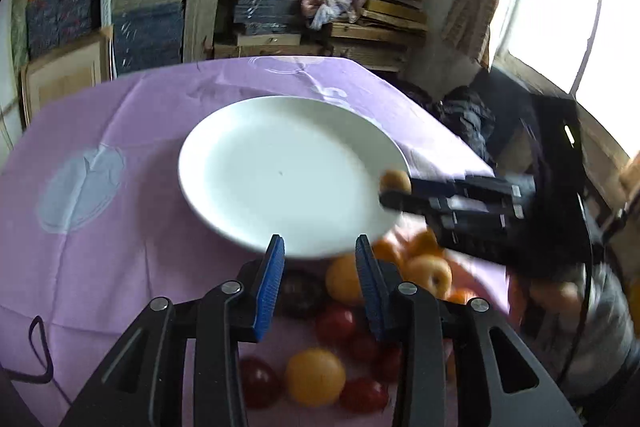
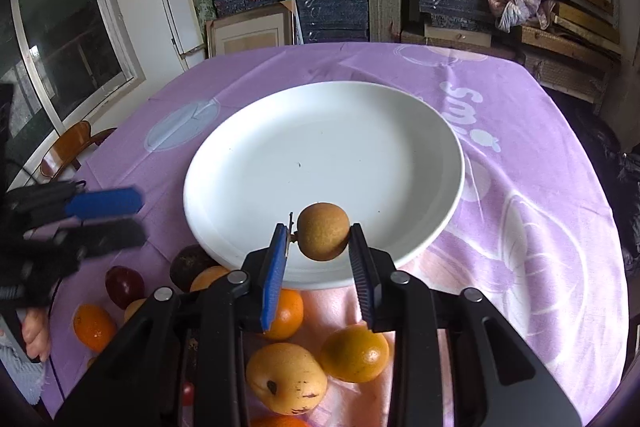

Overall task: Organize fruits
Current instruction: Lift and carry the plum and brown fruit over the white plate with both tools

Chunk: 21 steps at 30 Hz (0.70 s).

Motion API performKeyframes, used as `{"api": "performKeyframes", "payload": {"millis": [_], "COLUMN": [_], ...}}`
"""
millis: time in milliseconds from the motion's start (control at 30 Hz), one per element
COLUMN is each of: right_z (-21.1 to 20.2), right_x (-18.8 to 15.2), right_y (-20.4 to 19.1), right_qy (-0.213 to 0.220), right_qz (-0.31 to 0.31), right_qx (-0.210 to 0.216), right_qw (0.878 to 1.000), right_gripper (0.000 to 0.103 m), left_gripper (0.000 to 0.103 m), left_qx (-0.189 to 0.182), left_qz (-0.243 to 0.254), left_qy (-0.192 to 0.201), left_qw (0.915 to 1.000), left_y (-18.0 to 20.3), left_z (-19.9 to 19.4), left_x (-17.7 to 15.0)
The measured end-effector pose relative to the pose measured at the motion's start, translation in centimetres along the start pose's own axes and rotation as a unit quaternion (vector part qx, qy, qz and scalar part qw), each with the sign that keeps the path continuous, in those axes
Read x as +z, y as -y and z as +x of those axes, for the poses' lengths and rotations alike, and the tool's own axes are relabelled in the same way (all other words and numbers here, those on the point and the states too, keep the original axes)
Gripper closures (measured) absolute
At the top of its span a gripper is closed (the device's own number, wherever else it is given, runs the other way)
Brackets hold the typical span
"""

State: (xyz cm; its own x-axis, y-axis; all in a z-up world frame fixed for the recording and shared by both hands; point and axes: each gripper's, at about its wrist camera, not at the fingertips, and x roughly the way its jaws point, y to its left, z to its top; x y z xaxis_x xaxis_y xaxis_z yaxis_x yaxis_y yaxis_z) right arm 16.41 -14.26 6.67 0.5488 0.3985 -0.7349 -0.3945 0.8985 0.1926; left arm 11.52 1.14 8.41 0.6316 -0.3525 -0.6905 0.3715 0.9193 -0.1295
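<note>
Right wrist view: small round brown fruit pinched in the right gripper jaws, above the round white plate's six o'clock rim. Left gripper, at nine o'clock, holds nothing, jaws slightly parted.

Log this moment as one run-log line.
right gripper: shut on small brown fruit, above plate | left gripper: holds nothing | plate: bare | other fruit: on cloth

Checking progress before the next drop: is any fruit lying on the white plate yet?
No: the white plate is bare, and the small brown fruit is held above its near edge in the right tool.
</note>
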Motion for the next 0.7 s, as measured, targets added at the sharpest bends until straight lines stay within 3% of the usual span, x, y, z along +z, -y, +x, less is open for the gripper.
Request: {"api": "performKeyframes", "payload": {"millis": [133, 233, 367, 500, 700], "right_z": [0.1, -0.4, 0.0, 0.0, -0.4], "right_x": [-0.4, -0.7, -0.7, -1.0, -1.0], "right_y": [0.1, 0.2, 0.0, 0.1, 0.4], "right_qy": [-0.002, 0.002, -0.001, -0.003, 0.001], "right_qz": [0.003, 0.003, 0.004, 0.006, 0.013], "right_qx": [0.014, 0.019, 0.024, 0.024, 0.030], "right_qw": [1.000, 1.000, 1.000, 1.000, 0.999], "right_gripper": [0.072, 0.072, 0.072, 0.072, 0.072], "left_gripper": [0.066, 0.066, 0.066, 0.061, 0.055], "left_qx": [0.040, 0.034, 0.064, 0.074, 0.076], "left_qz": [0.028, -0.002, 0.031, 0.037, 0.019], "left_qy": [-0.029, -0.031, -0.054, -0.043, -0.059], "left_qw": [0.9984, 0.9989, 0.9960, 0.9957, 0.9952], "left_y": [-0.1, -2.2, -1.5, -1.7, -3.4], "left_z": [0.3, -1.8, -1.1, -0.3, 0.4], "left_x": [-2.0, -4.6, -7.1, -6.5, -6.8]}}
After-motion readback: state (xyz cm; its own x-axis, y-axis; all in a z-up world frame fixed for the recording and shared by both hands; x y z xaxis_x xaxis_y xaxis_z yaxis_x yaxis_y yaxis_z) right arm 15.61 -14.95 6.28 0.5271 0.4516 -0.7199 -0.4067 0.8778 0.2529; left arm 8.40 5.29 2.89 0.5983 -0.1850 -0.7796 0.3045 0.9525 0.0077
